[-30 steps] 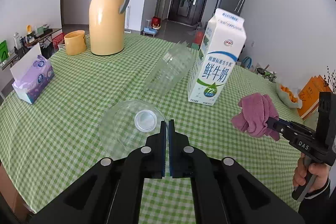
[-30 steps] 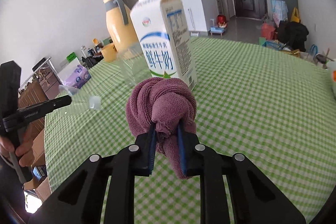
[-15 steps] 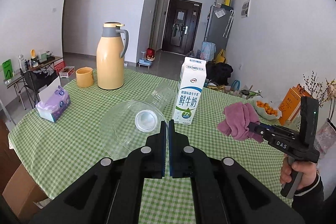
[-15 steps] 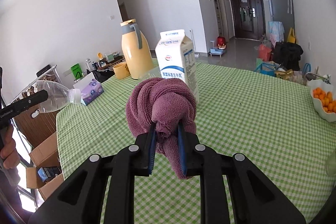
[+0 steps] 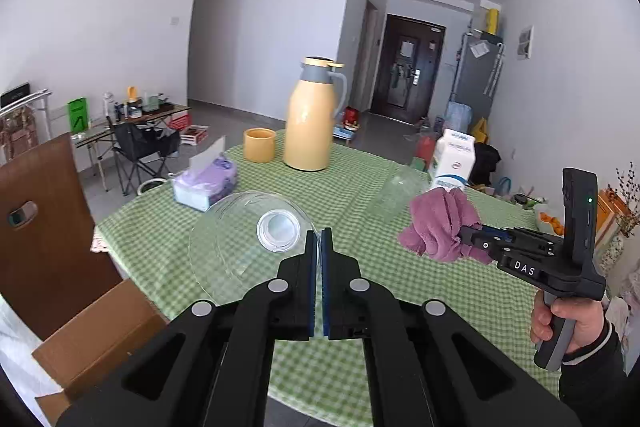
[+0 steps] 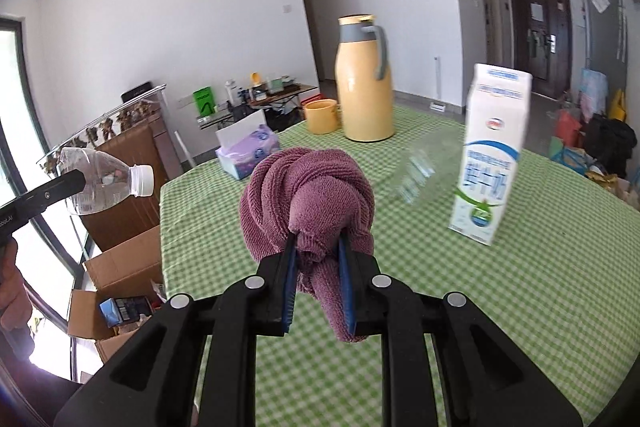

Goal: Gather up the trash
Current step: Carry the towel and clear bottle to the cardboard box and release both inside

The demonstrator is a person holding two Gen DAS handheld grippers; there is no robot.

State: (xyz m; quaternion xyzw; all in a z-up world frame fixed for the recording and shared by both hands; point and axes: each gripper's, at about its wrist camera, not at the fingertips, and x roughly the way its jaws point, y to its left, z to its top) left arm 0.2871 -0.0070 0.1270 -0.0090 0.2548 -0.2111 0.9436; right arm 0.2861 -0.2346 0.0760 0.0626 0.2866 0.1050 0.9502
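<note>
My left gripper (image 5: 320,251) is shut on a clear plastic bottle (image 5: 256,247) with a white cap, held in the air at the table's near left corner; it also shows in the right wrist view (image 6: 106,183). My right gripper (image 6: 318,259) is shut on a bunched purple cloth (image 6: 308,203), held above the green checked table (image 6: 500,287); the cloth also shows in the left wrist view (image 5: 440,227). A white milk carton (image 6: 492,155) stands on the table. A clear plastic cup (image 6: 424,163) lies on its side beside the carton.
A yellow thermos jug (image 6: 364,83), a yellow mug (image 6: 322,117) and a purple tissue box (image 6: 248,151) stand at the table's far left. Open cardboard boxes (image 6: 116,291) sit on the floor left of the table. A bowl of oranges (image 5: 550,223) is at the right.
Both grippers have pulled back and up from the table, still holding the bottle and the cloth. The table items look smaller and the floor boxes have come into view.
</note>
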